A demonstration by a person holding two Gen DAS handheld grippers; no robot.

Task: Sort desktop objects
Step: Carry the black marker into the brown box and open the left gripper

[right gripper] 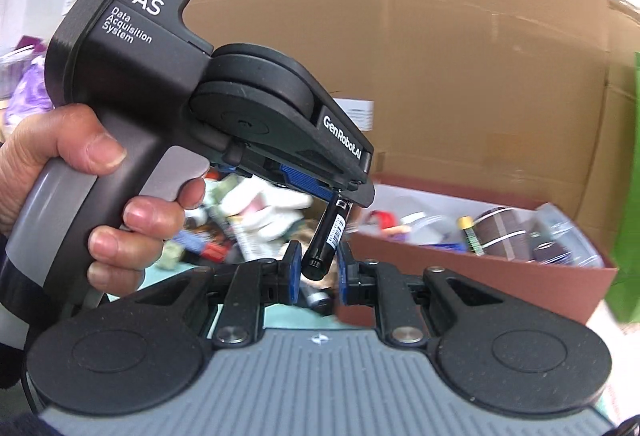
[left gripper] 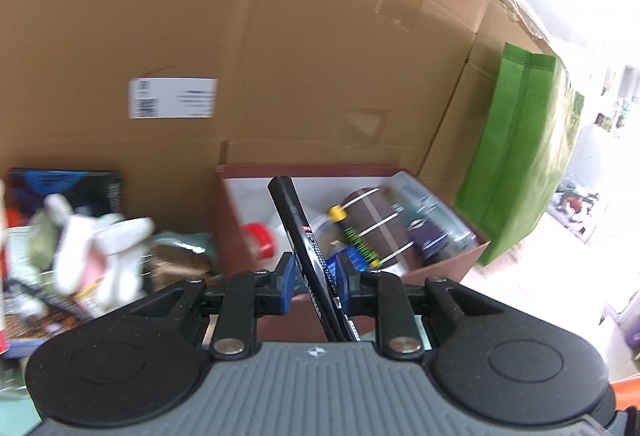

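Black marker pen (left gripper: 308, 248), clamped between the blue pads (left gripper: 286, 282) of the left gripper (left gripper: 314, 280), jaws closed tight on its barrel. Tilted, with the capped end up and leaning left, white letters along the side. Held in the air just in front of the reddish-brown box (left gripper: 440, 268), near that box's front left corner.

Seen from the right wrist view too: same pen (right gripper: 326, 240) hanging down out of the left gripper (right gripper: 340, 192), its round end pointing down and toward the camera. Left hand (right gripper: 80, 172) wrapped round the grey handle, thumb on top, fingers below.

Right gripper (right gripper: 316, 278) low in front, jaws partly open, holding nothing. Pen's round end close to the gap between the blue pads (right gripper: 292, 268), touching or not too hard to tell.

Box already full of bits: red cap (left gripper: 260, 236), brown roll with white bands (left gripper: 376, 224), yellow-topped green stick (left gripper: 354, 236), clear plastic things, all blurred.

Left of the box, a messy pile on the worktop: white fluffy toy (left gripper: 100, 248), dark book standing behind it (left gripper: 64, 192), papers and wrappers.

Big cardboard carton (left gripper: 280, 48) behind everything, white label (left gripper: 173, 98) stuck on it. Green cloth bag (left gripper: 516, 156) standing at the right side of the carton, beyond the box.
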